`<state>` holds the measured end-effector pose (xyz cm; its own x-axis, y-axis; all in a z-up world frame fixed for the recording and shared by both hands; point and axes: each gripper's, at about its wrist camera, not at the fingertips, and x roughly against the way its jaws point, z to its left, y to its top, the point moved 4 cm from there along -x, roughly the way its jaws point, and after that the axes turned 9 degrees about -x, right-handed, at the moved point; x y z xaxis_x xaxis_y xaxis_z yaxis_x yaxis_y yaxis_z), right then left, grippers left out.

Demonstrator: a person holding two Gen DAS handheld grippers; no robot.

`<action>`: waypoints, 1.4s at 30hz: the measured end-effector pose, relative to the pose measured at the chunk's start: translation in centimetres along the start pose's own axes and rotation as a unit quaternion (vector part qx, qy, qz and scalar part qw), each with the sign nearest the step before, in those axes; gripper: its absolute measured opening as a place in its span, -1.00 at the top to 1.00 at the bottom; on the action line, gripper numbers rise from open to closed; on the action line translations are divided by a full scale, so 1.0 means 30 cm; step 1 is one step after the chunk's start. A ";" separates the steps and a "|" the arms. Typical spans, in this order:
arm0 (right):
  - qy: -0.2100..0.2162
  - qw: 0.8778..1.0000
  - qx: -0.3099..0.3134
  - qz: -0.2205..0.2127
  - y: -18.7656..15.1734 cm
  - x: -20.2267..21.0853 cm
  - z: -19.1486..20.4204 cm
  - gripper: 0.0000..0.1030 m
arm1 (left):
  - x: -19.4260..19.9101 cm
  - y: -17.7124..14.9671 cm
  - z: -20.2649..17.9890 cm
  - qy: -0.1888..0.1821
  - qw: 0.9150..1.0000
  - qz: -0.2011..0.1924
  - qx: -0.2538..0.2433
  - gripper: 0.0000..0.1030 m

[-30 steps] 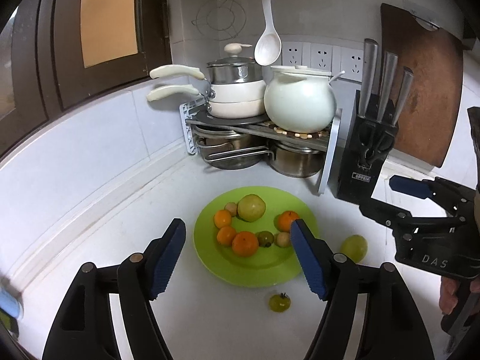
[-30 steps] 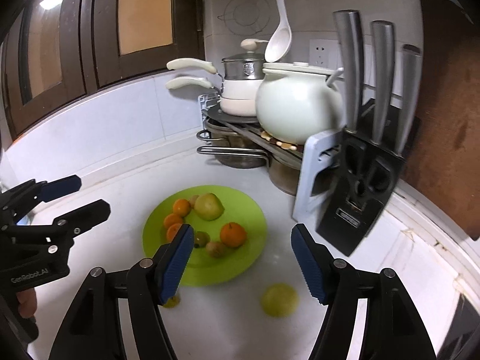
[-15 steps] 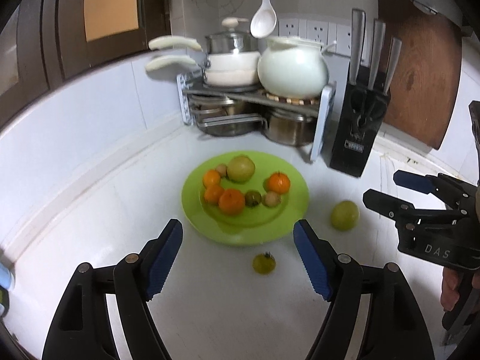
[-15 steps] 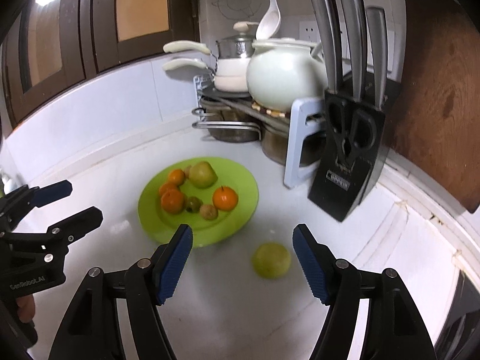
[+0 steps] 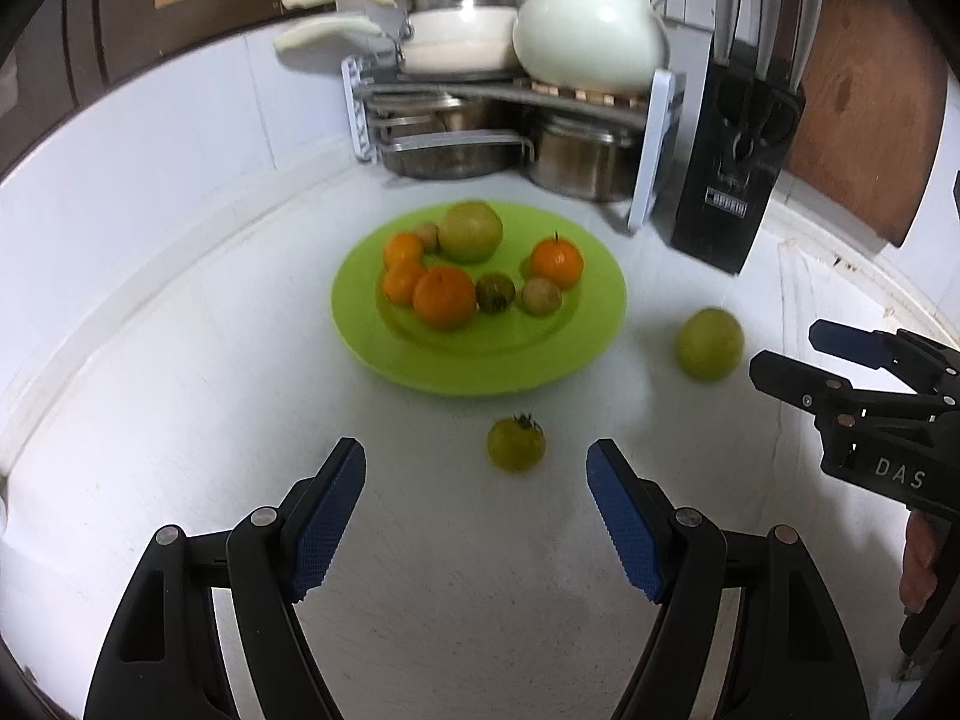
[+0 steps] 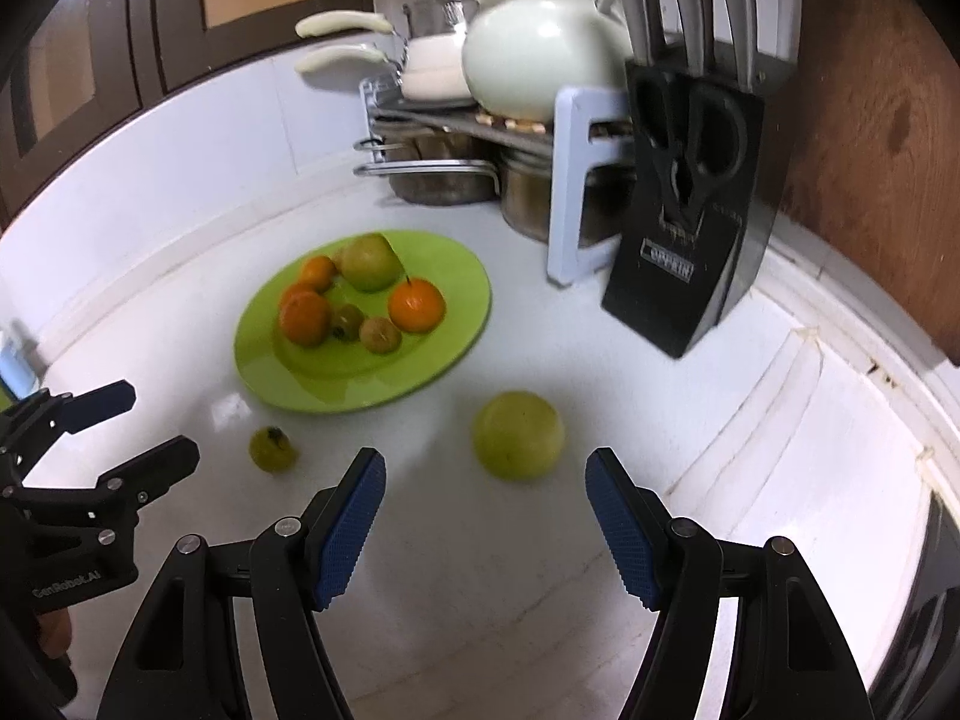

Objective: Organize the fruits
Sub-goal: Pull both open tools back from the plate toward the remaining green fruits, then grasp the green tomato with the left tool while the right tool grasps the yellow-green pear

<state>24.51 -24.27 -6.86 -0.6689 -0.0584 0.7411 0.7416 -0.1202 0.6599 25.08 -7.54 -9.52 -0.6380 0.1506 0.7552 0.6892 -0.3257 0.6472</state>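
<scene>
A green plate on the white counter holds several oranges, a big green fruit and small brownish fruits. A small green tomato lies loose on the counter in front of the plate. A larger green fruit lies loose to the plate's right. My left gripper is open and empty, just short of the tomato. My right gripper is open and empty, just short of the larger green fruit. Each gripper shows in the other's view.
A pot rack with white pots and steel pans stands at the back. A black knife block stands right of it, before a wooden board. The white wall curves round the left.
Both grippers have drawn back and tilted down, so the plate sits farther off. The tomato now lies between my left fingers' line, the green fruit between my right's.
</scene>
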 end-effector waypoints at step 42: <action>0.016 0.998 -0.013 0.053 0.033 -0.257 -0.069 -0.11 | -0.238 0.011 -0.035 -0.025 0.997 0.065 0.011 0.41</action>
<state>30.30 -25.98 -12.18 -0.5882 -0.1041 0.8020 0.8071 -0.1370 0.5742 29.51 -9.71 -14.81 -0.5246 0.1548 0.8371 0.7730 -0.3255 0.5446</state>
